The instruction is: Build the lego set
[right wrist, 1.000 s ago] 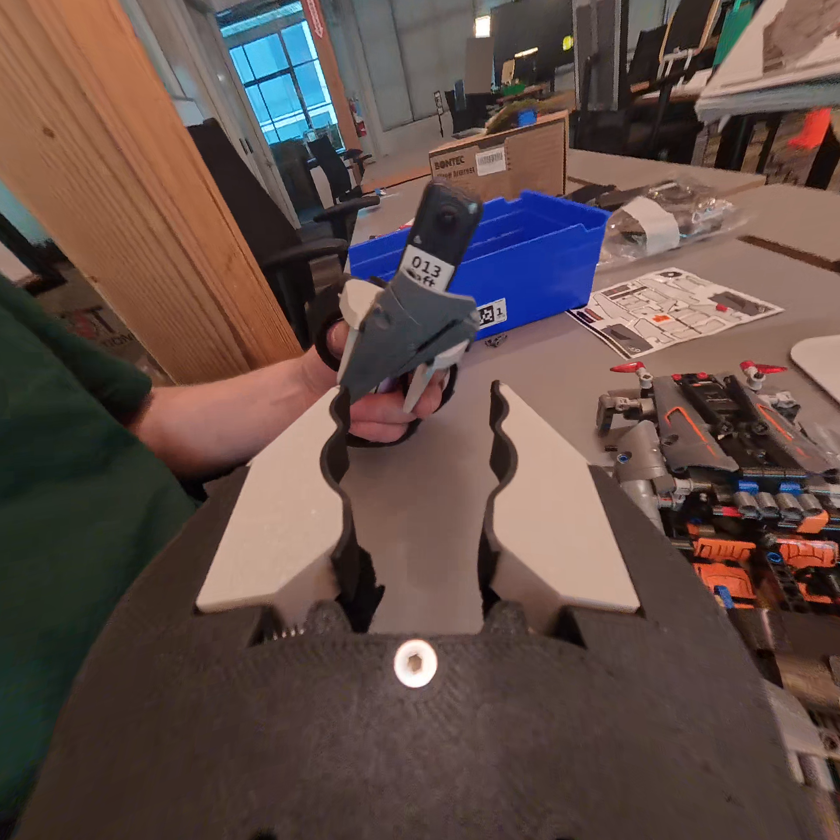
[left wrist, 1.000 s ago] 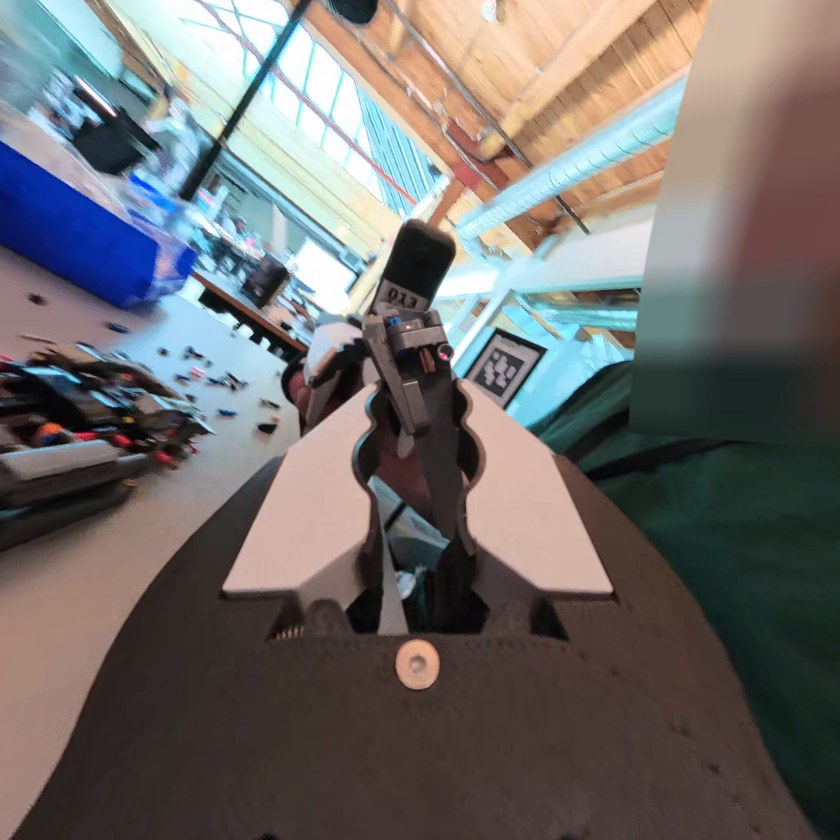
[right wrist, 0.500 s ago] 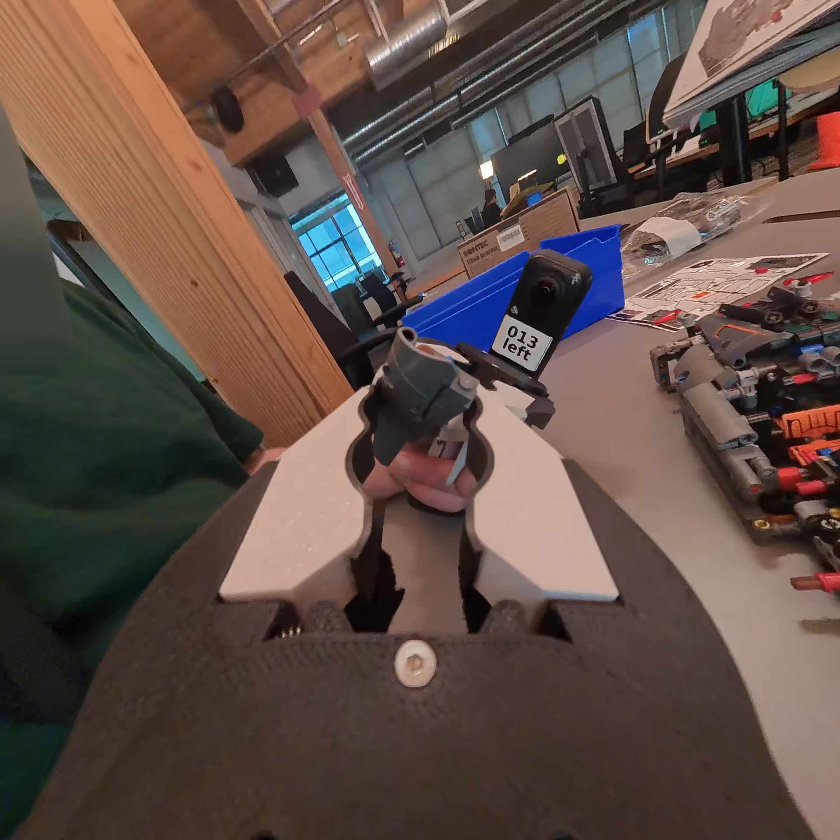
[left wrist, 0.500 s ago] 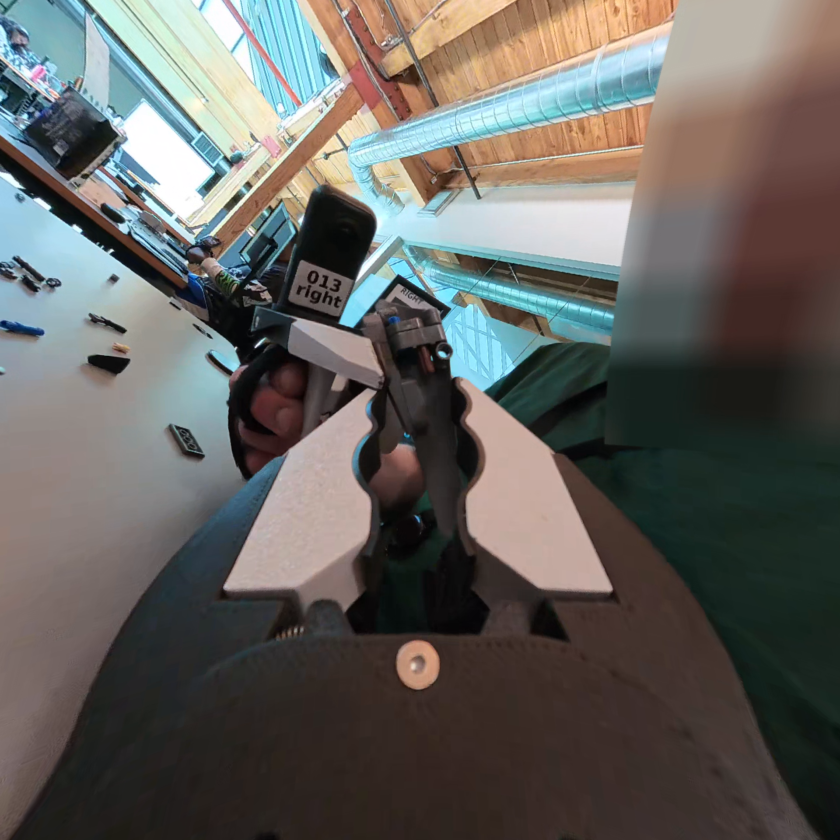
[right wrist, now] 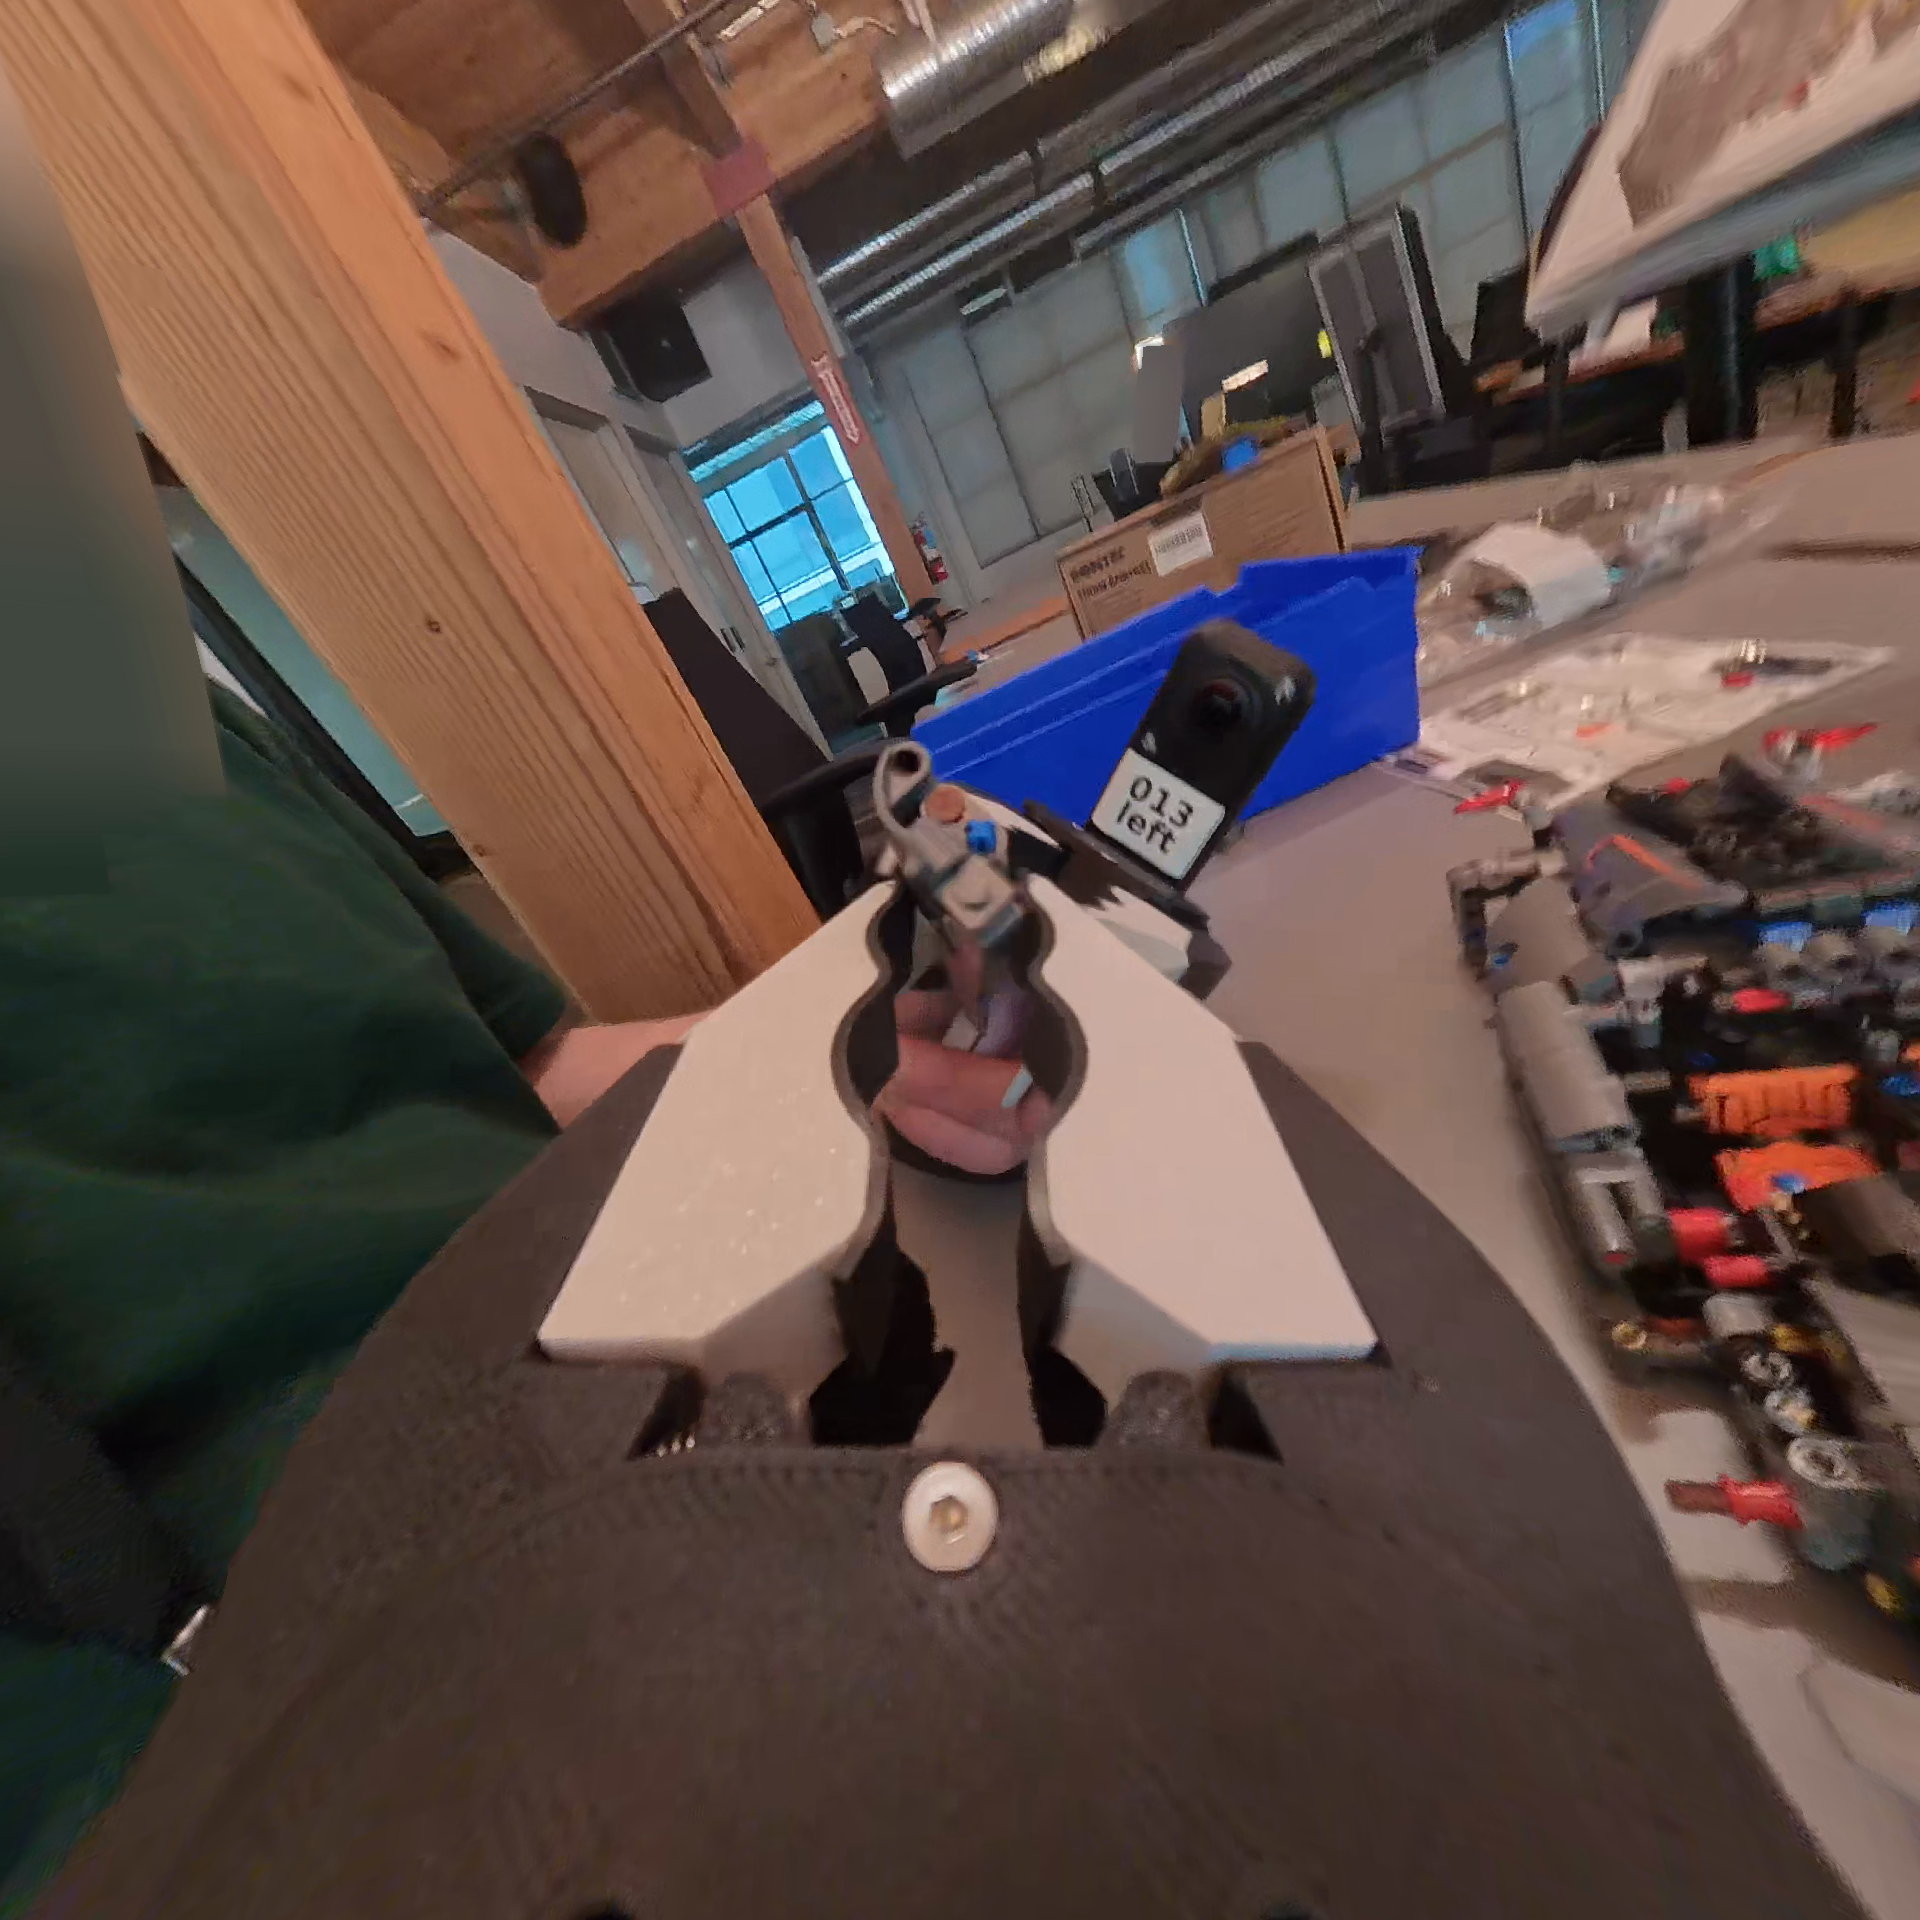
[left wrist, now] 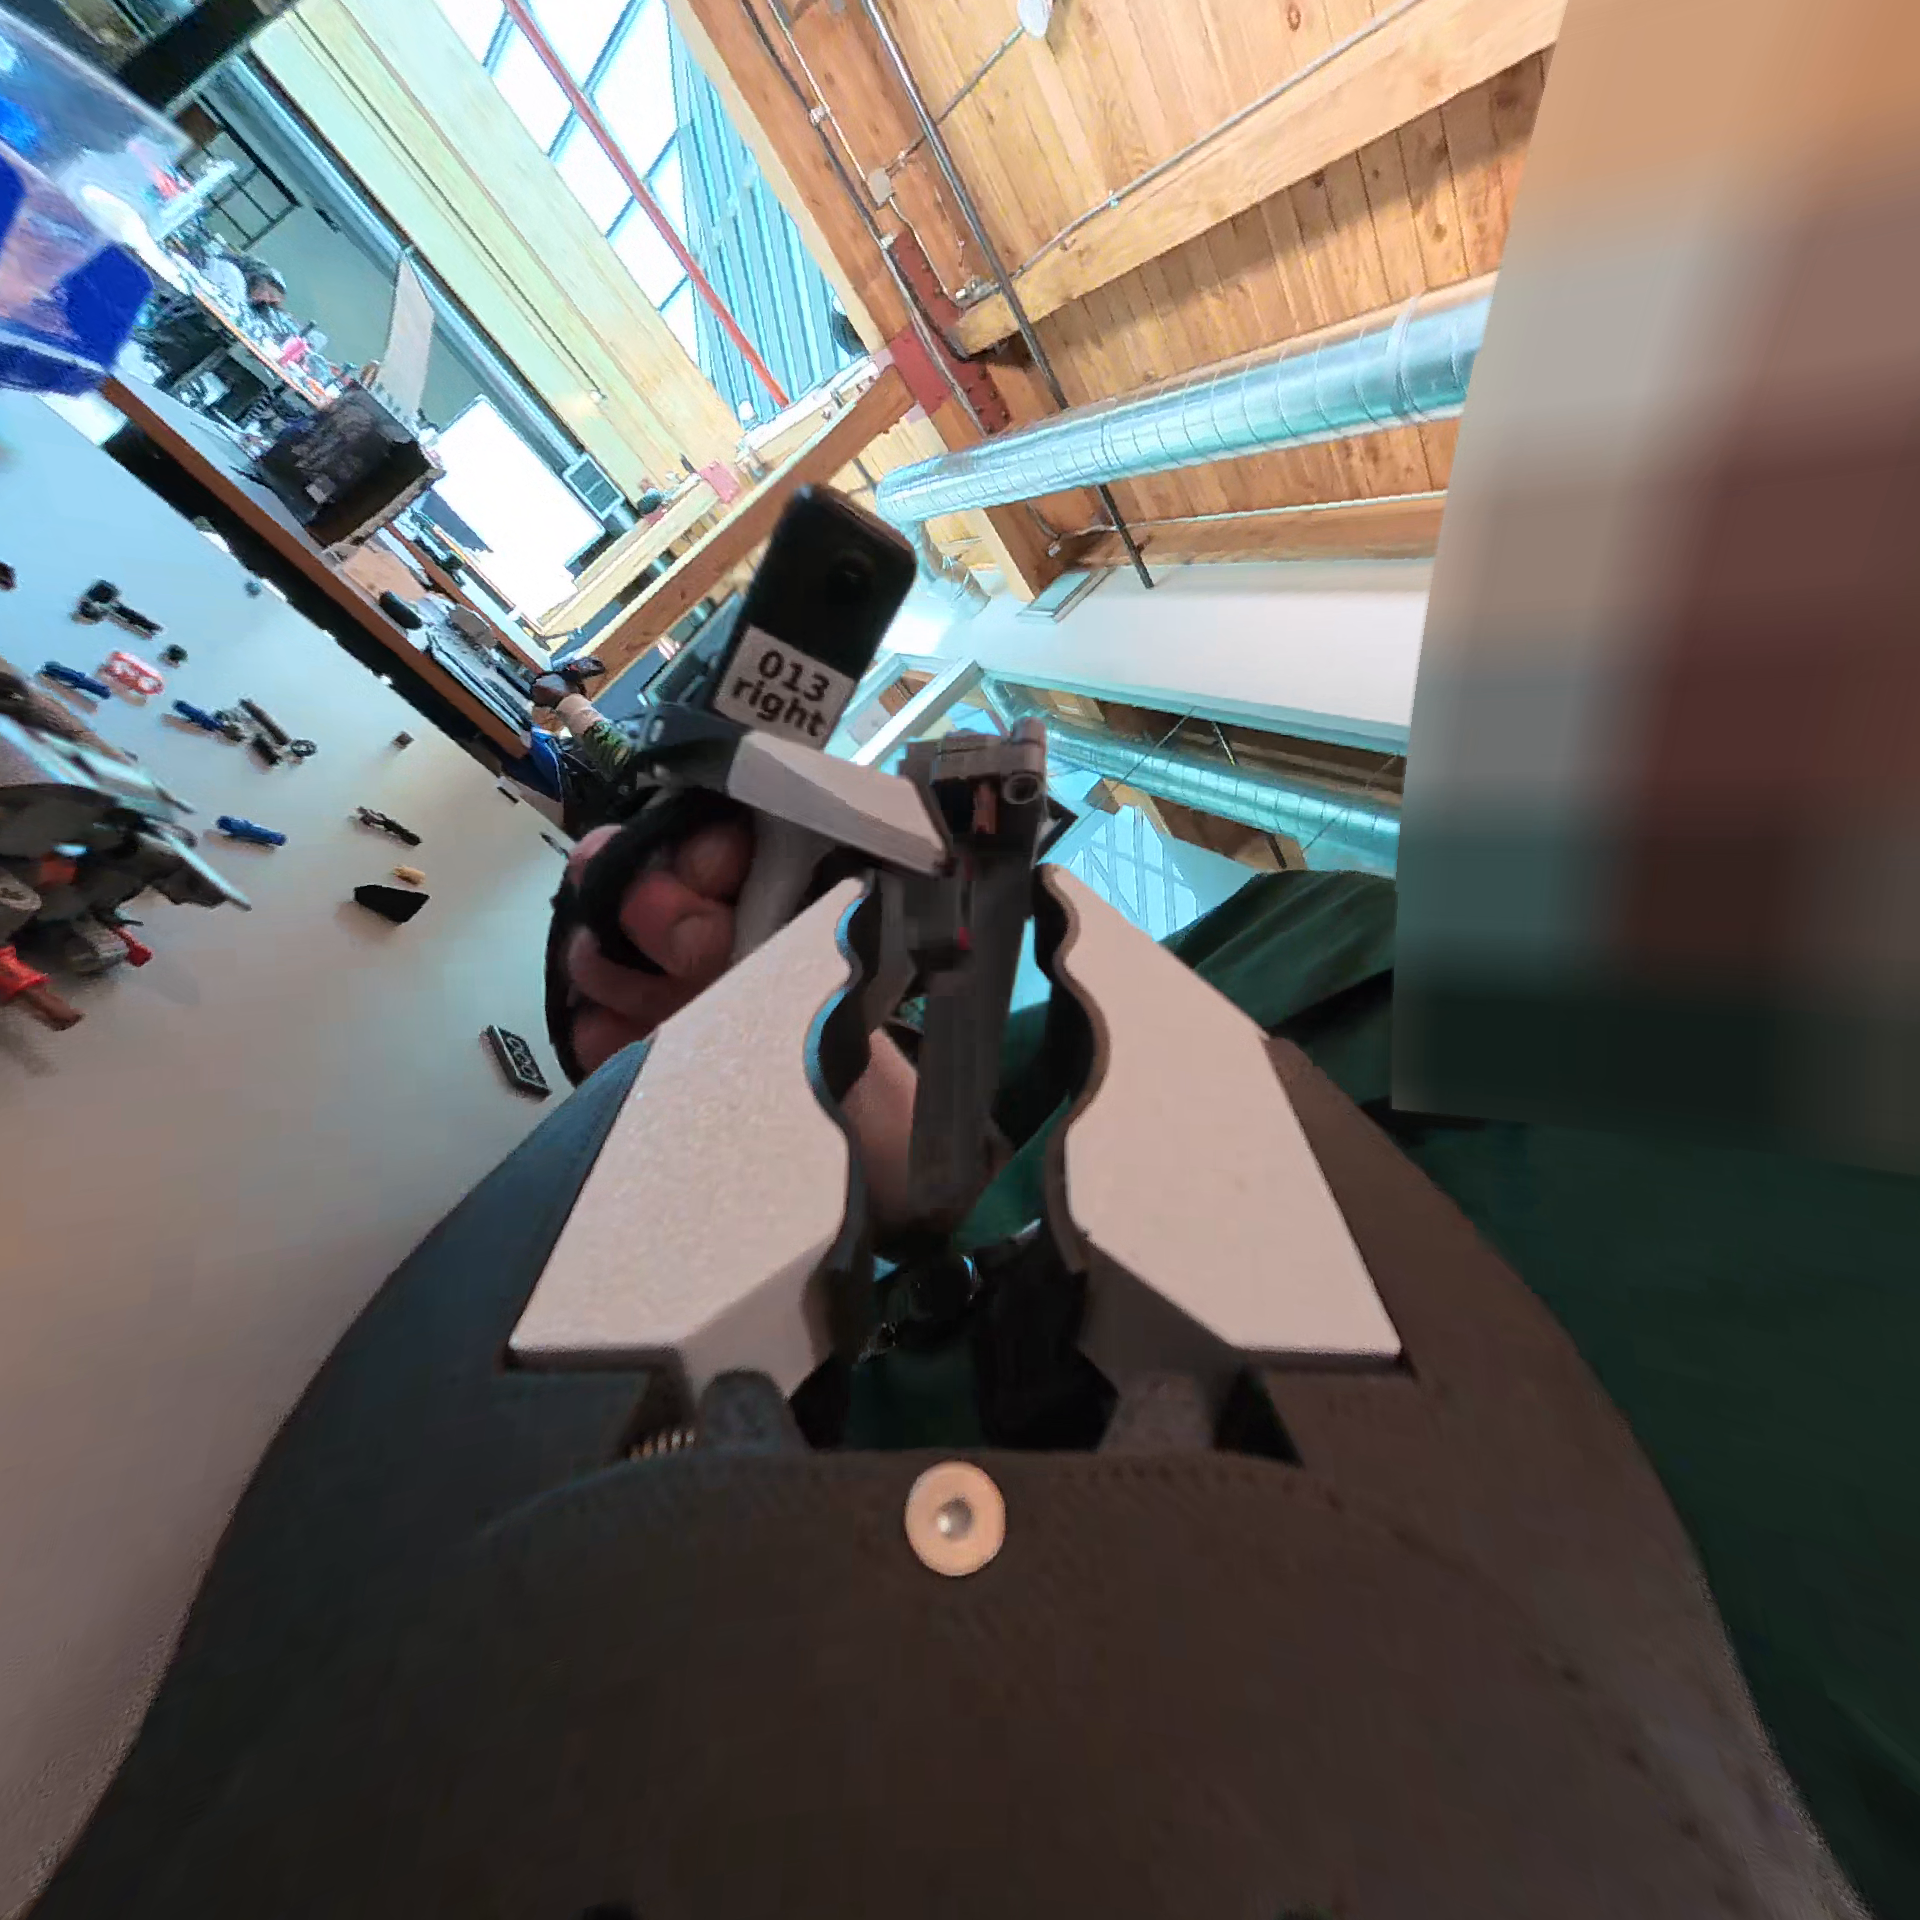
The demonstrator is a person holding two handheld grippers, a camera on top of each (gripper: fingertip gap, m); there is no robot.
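A small dark grey lego sub-assembly point(left wrist: 961, 966) with blue and red pins stands upright between the fingers of my left gripper point(left wrist: 954, 883), which is shut on its lower part. My right gripper point(right wrist: 961, 899) is shut on the same sub-assembly point(right wrist: 951, 883) near its top. In the left wrist view one right finger point(left wrist: 831, 810) meets the piece from the left. Both grippers hold it in the air above the grey table point(right wrist: 1351, 987). The large black, grey and orange lego vehicle point(right wrist: 1714, 1039) lies on the table to the right; it also shows in the left wrist view point(left wrist: 83, 831).
A blue bin point(right wrist: 1330, 665), a cardboard box and a paper sheet point(right wrist: 1621, 686) lie at the back. Loose small pieces point(left wrist: 249, 831) and a black plate point(left wrist: 516, 1060) are scattered on the table. A wooden post point(right wrist: 364, 520) and a person's green sleeve point(right wrist: 208, 1039) are at the left. My two grippers' fingertips are within a few centimetres of each other.
My right gripper, open and apart a second ago, has come up to the sub-assembly and closed on its top. My left gripper has kept hold and turned a little.
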